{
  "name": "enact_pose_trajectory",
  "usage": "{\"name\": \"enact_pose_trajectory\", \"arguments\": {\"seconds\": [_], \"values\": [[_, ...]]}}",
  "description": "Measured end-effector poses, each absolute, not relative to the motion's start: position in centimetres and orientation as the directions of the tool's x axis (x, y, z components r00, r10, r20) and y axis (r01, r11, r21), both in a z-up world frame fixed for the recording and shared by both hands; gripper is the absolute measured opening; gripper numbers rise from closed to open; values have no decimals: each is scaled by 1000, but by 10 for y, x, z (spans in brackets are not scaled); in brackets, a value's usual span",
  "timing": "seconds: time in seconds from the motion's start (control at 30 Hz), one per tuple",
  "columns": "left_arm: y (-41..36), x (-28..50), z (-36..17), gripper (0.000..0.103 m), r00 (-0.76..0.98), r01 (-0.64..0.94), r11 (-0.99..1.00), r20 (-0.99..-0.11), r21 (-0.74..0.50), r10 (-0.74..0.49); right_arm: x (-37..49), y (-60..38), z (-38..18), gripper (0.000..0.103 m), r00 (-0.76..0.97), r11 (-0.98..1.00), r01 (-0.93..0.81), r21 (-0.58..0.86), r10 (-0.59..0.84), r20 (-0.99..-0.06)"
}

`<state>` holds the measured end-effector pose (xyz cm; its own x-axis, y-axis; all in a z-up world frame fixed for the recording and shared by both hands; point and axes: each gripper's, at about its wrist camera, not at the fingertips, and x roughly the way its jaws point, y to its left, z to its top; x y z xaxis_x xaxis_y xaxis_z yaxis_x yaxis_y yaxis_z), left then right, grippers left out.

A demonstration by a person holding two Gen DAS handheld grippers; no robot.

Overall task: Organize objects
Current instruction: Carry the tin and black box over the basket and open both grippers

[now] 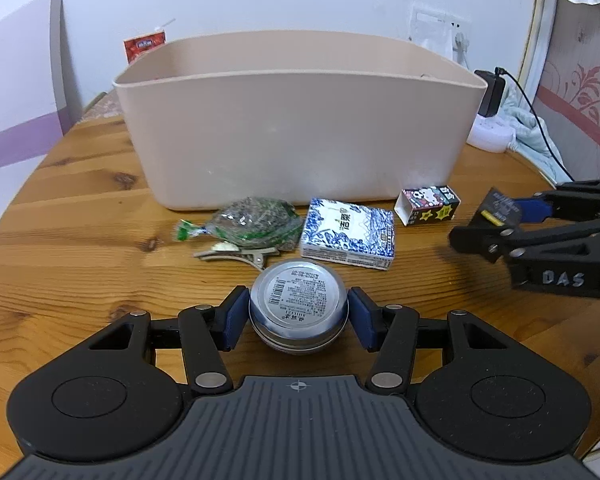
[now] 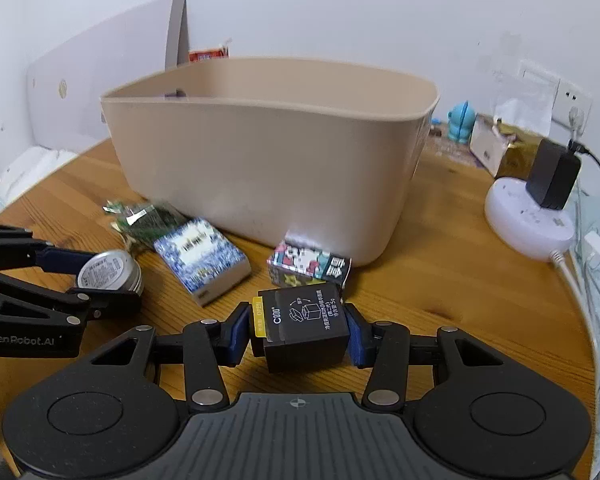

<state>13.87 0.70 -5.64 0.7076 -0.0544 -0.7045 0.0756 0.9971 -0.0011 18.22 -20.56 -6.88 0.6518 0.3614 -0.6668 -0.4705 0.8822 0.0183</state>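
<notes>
Nearest in the left wrist view, the left tool (image 1: 299, 316) is clamped on a round tin (image 1: 299, 305), blue pads pressing both sides, the tin just at or barely off the bench (image 1: 80, 248). Nearest in the right wrist view, the right tool (image 2: 300, 330) is clamped on a small black box (image 2: 306, 326), which looks lifted slightly clear of the wood.

Just beyond, still on the bench and untouched: a hair clip (image 1: 236, 255), a packet of dried greens (image 1: 252, 220) lying partly on the clip, a blue-patterned box (image 1: 348, 236) beside it, and a cartoon-printed box (image 1: 428, 206) further right, close to the bin's wall.

Behind those stands the beige bin (image 1: 300, 136), the likely place for everything. Its floor is hidden from both views; only a dark scrap shows inside near the far rim, so I cannot tell how much has gone in.

My judgement: the task is in an early or middle stage. Two things are gripped and ready to be carried over the rim; four more wait on the bench.
</notes>
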Motion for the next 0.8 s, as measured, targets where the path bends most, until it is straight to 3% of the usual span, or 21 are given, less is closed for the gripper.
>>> {"name": "enact_pose_trajectory", "arguments": {"seconds": [0.67, 0.8], "values": [[27, 136, 29, 55, 844, 63, 996, -536, 63, -19, 178, -221, 27, 45, 809, 932, -361, -6, 310, -500], [34, 150, 46, 55, 850, 61, 998, -526, 25, -38, 190, -219, 38, 45, 826, 938, -345, -11, 299, -477]]}}
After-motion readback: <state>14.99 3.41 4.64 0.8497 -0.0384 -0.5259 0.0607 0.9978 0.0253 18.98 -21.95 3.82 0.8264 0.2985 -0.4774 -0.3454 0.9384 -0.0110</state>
